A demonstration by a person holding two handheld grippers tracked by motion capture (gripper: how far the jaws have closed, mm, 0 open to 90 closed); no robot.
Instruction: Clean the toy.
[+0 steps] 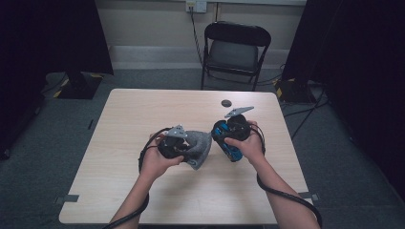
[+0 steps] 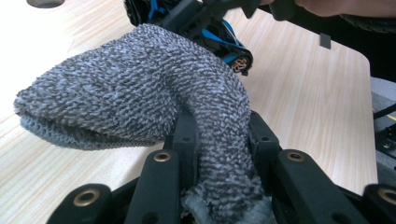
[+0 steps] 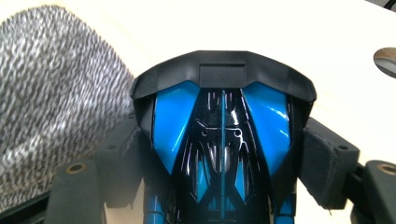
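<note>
Two hand-held grippers over my table [image 1: 143, 109], left hand-held gripper [image 1: 184, 149] clenched on a grey cloth [image 2: 140, 88], right hand-held gripper [image 1: 228, 143] grasping a blue-black toy car [image 3: 223, 140], cloth just beside the car.

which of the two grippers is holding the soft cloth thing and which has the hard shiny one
The left gripper is shut on the grey knitted terry cloth, pinched into a narrow neck. The right gripper clamps the glossy blue-and-black toy car by its sides.
</note>
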